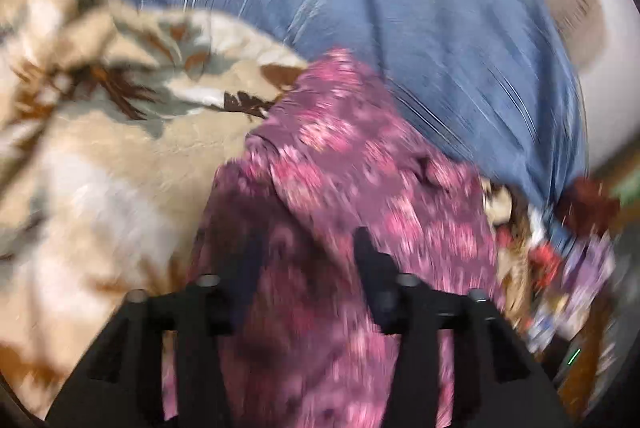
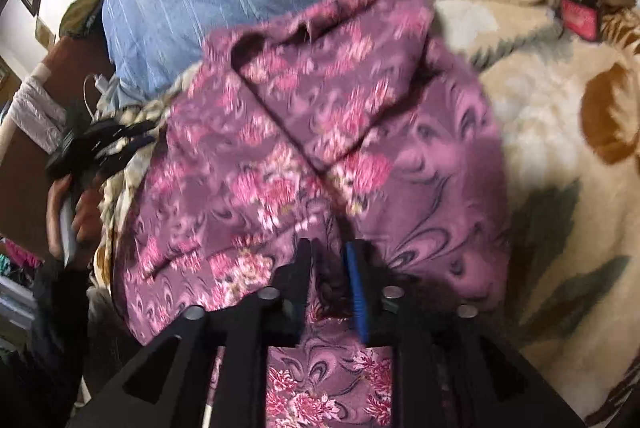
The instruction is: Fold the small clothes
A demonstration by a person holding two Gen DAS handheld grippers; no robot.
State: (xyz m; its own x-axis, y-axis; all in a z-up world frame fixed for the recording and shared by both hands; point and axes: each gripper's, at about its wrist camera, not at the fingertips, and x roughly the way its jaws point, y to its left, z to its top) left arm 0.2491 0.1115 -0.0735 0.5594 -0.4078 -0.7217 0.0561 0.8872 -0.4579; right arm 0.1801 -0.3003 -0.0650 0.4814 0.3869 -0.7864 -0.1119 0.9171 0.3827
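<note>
My right gripper [image 2: 330, 260] nearer: jaws narrow, purple floral garment [image 2: 320, 131] bunched between them, pads not clearly pinching. Garment runs 12 o'clock away from fingers over beige blanket [image 2: 560, 187]. My left gripper [image 1: 308, 252] half-wide, empty, above garment, folded flap at 12 o'clock.

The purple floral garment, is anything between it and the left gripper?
Nothing visible. The left gripper hangs open directly over the purple floral garment, which lies on top of the beige blanket with no other object covering it.
</note>
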